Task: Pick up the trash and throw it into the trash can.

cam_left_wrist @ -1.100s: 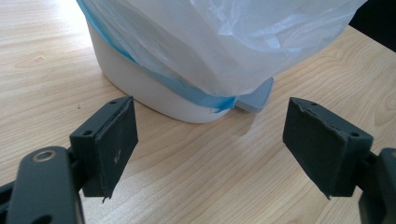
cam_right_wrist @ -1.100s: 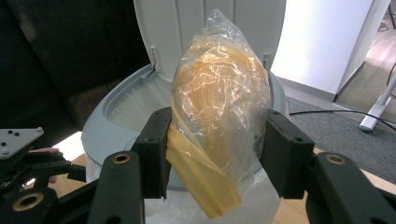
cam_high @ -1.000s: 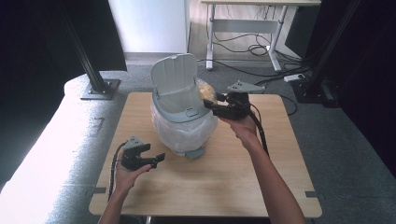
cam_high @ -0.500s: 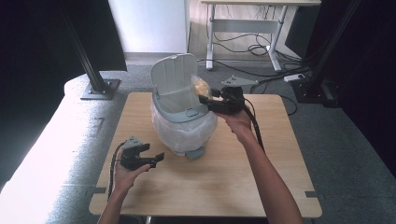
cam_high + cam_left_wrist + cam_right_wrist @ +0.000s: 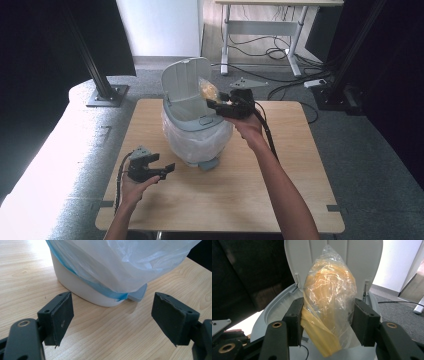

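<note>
Bagged yellow stuff is pinched in the right gripper over the open bin. Next up, I'd guess: lower, release. Left gripper sits spread, near-left.

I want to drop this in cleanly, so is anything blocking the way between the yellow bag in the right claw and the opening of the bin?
Nothing visible blocks it. The lid stands upright behind the opening, and the right claw holds the yellow bag just above the bin. The left claw sits apart on the table.
</note>
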